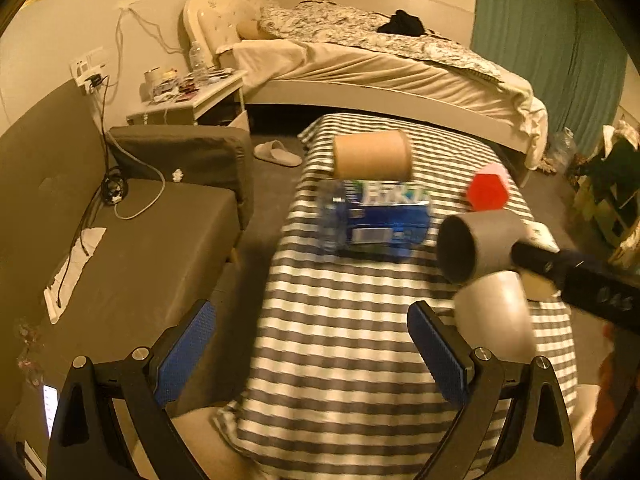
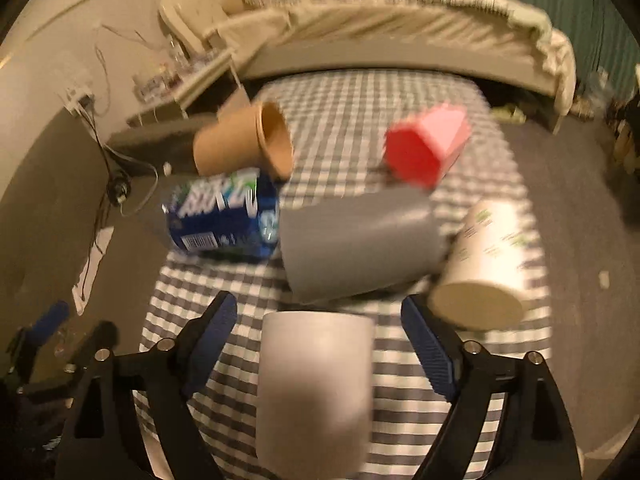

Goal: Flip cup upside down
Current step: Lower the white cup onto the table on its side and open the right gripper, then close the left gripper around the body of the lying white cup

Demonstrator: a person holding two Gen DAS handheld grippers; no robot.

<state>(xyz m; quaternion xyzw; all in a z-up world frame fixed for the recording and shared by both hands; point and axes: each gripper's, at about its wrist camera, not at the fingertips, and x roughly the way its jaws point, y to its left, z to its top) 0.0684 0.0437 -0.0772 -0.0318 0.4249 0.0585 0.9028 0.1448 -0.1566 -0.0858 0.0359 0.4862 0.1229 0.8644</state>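
Right wrist view is smeared with blur, so edges are soft. My right claw (image 2: 318,344) gapes wide, blue pads (image 2: 430,350) either side of a pale grey smooth cup (image 2: 316,392) that stands between them on the grey-and-white striped cloth (image 2: 404,396); whether a pad touches it, I cannot tell, and its lower end runs out of frame at 6 o'clock. At 12 o'clock from it lies a dark grey ribbed cup (image 2: 356,244) on its side. At 2 o'clock, a white paper cup with green print (image 2: 484,264), the print too blurred to read. A red-and-pink faceted cup (image 2: 424,148) lies beyond, and a brown paper cup (image 2: 244,144) at 11 o'clock, mouth facing right. Below that, a blue-labelled plastic bottle (image 2: 224,216): big white lettering, unreadable.

My left claw (image 1: 312,344) is wide too, gripping nothing, over the cloth's left edge. From there the right tool's black body (image 1: 580,276) covers part of the white cup.
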